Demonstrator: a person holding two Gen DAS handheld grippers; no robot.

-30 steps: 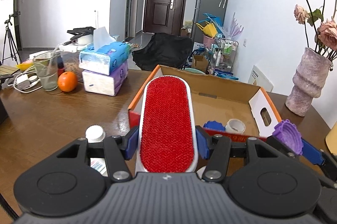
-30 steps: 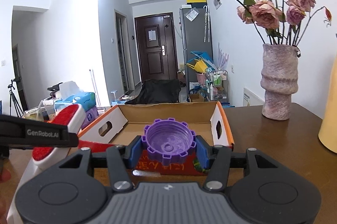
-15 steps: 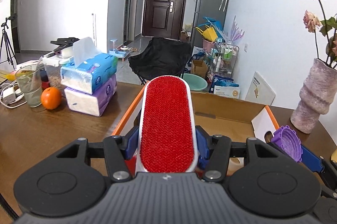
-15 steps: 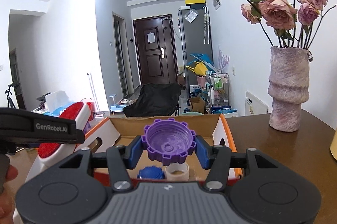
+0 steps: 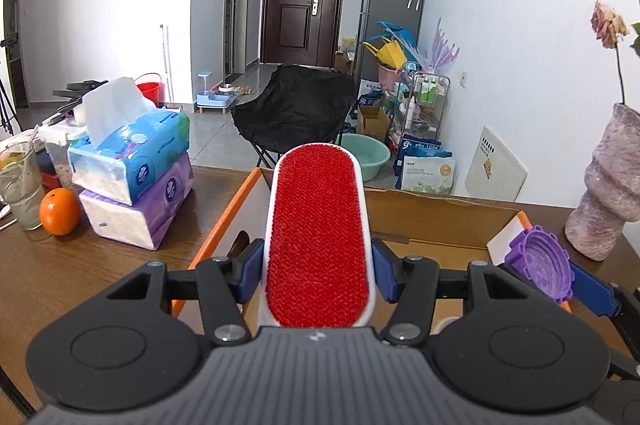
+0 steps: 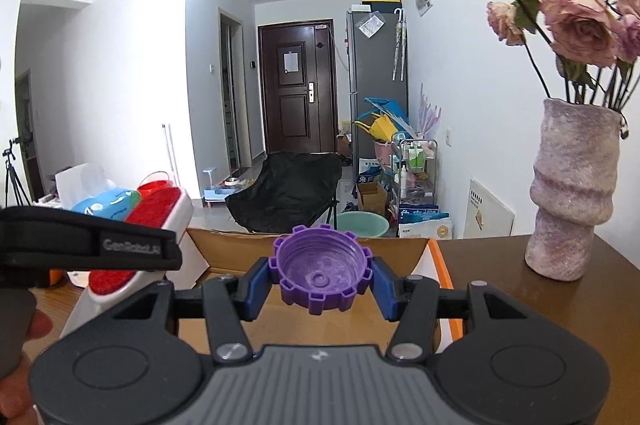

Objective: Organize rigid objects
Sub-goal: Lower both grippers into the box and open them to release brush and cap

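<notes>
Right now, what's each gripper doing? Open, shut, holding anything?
Left gripper: shut on the red lint brush, over the cardboard box.
Right gripper: shut on the purple cap, over the same box.

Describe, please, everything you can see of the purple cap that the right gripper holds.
The purple cap is a round screw lid, plastic by its look, with square teeth around its rim like a gear. Its open side faces the camera, showing inner thread ridges and a small raised ring at the centre. The right gripper clamps it between two blue fingers, one on each side. It hangs above the open cardboard box, touching nothing else.
</notes>
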